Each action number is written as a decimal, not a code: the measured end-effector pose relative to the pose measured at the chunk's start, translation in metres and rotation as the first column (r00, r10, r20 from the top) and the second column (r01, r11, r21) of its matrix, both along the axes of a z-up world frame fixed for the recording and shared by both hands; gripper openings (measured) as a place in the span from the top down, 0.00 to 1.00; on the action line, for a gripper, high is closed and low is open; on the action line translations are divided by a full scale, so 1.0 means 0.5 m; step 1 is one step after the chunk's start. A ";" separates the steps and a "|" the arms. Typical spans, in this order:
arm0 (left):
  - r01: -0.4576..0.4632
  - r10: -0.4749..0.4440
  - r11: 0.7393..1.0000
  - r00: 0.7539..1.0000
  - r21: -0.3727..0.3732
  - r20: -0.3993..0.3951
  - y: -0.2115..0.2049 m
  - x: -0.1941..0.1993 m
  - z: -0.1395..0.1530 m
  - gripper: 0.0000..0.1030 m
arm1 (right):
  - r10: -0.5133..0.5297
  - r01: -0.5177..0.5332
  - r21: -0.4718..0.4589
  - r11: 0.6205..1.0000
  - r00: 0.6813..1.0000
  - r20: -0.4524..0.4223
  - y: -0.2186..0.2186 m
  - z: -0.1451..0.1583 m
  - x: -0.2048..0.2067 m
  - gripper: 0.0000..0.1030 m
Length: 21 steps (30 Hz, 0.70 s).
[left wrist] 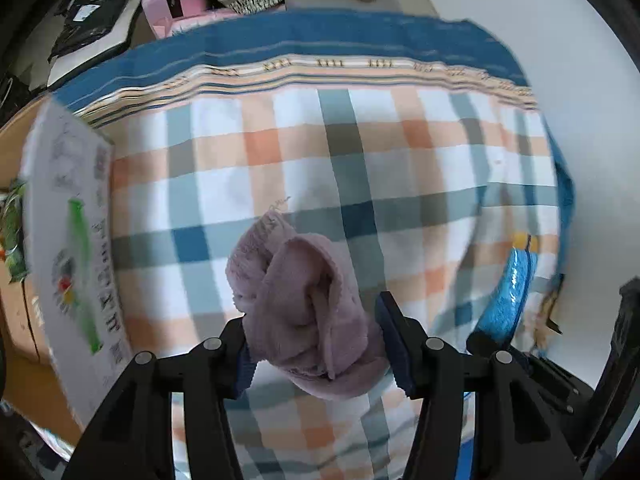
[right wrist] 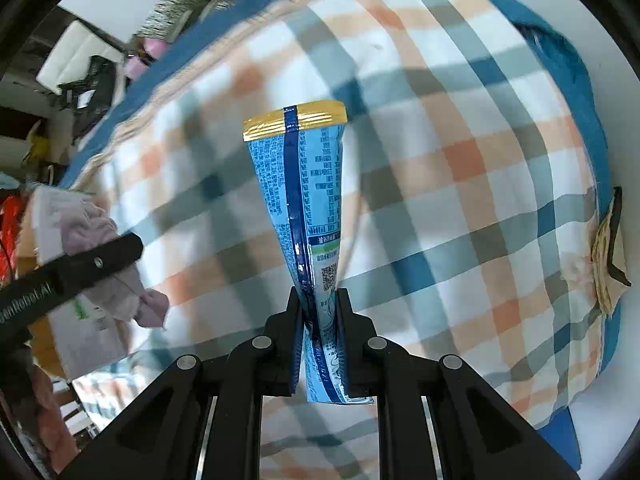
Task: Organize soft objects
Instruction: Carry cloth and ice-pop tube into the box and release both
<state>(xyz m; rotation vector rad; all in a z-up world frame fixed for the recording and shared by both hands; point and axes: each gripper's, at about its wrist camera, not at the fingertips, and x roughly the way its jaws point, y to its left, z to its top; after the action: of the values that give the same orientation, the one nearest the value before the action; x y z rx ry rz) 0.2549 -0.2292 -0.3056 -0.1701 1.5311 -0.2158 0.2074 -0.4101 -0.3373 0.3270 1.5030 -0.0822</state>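
In your left wrist view, your left gripper (left wrist: 316,344) has a bunched lilac cloth (left wrist: 304,300) between its fingers, which stand fairly wide with the cloth filling the gap, so the hold looks loose rather than pinched; the cloth hangs above the checked blanket (left wrist: 320,152), with a white printed box (left wrist: 76,240) just off to the left over a brown cardboard surface. In your right wrist view, your right gripper (right wrist: 318,340) is clamped tight on the lower end of a blue snack packet (right wrist: 300,200), its gold-sealed end pointing away over the same blanket. You seem to be mid-carry with both items, so the sorting step is under way. Next you need a destination for each; settle the cloth first, since its grip looks less secure.
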 end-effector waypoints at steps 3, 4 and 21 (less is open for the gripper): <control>-0.007 0.009 0.999 0.999 -0.047 0.039 0.056 -0.032 0.066 0.50 | 0.028 -0.029 0.022 0.999 0.999 0.038 0.017 0.052 -0.002 0.85; -0.010 0.013 0.998 0.999 -0.057 0.050 0.077 -0.039 0.081 0.50 | 0.043 -0.045 0.028 0.999 0.998 0.055 0.035 0.072 -0.009 0.85; -0.193 0.216 0.974 0.951 -0.120 0.222 0.529 -0.208 0.297 0.50 | 0.270 -0.302 0.142 0.943 0.940 0.211 0.443 0.346 -0.075 0.85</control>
<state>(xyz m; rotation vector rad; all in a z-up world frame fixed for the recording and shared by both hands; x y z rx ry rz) 0.1506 0.0354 -0.1569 -0.3668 1.2585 -0.1390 0.1699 -0.1888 -0.1644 0.2426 1.3563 0.3067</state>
